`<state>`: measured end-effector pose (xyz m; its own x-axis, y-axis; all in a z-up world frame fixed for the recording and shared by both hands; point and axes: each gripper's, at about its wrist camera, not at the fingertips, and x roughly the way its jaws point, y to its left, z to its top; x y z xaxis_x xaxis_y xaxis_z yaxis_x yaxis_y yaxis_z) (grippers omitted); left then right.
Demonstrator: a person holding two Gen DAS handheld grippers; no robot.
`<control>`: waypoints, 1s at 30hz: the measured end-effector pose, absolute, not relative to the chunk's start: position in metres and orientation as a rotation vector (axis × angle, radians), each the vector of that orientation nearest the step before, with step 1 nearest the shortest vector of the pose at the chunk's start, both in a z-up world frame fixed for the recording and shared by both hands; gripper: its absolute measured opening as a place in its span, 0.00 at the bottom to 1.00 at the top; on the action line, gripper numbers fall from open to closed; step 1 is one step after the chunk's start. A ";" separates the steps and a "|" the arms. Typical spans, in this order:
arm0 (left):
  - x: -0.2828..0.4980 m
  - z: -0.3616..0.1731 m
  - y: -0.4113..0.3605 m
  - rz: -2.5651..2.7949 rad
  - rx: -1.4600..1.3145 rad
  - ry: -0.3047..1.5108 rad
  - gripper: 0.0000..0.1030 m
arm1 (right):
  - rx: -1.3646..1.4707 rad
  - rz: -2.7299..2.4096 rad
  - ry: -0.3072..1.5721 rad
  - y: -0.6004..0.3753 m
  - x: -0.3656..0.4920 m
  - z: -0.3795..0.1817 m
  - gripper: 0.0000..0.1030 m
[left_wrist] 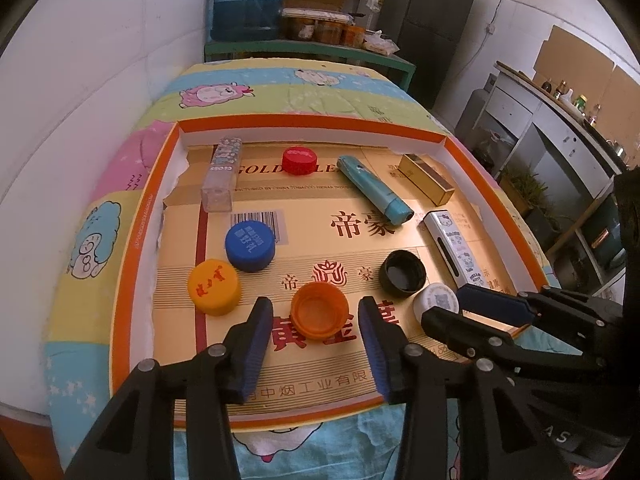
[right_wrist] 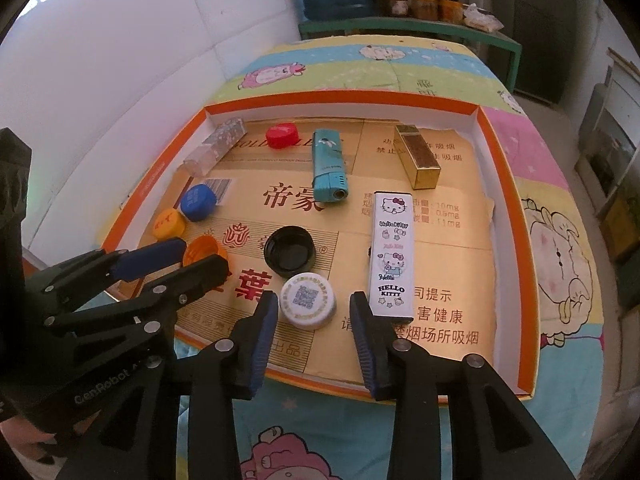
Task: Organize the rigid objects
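A shallow orange-rimmed box point(left_wrist: 138, 216) holds bottle caps and lighters. An orange cap point(left_wrist: 320, 314) lies hollow side up between the fingers of my left gripper point(left_wrist: 316, 310), which is open, with a gap at each pad. Beside it are a yellow cap point(left_wrist: 214, 287), a blue cap point(left_wrist: 250, 246) and an upturned black cap point(left_wrist: 402, 272). My right gripper point(right_wrist: 315, 302) is open around a white cap point(right_wrist: 307, 300) without pressing it. A Hello Kitty lighter point(right_wrist: 393, 252) lies against its right finger. Farther back lie a teal lighter point(right_wrist: 328, 164), a gold lighter point(right_wrist: 418, 156), a red cap point(right_wrist: 282, 136) and a clear case point(right_wrist: 212, 146).
The box rests on a cartoon-print quilt point(left_wrist: 80, 248) over a table by a white wall. Gold printed cardboard point(left_wrist: 304, 216) lines the box floor. Behind stand a green bench with jars point(left_wrist: 320, 32) and a blue water jug point(left_wrist: 248, 0). Shelves point(left_wrist: 560, 128) run along the right.
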<state>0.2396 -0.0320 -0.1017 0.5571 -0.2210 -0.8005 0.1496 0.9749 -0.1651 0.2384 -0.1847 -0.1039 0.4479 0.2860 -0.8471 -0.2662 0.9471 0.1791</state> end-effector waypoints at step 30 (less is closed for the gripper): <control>0.199 -0.066 -0.019 -0.186 -0.094 0.866 0.53 | 0.018 0.212 0.898 -0.192 0.189 -0.067 0.40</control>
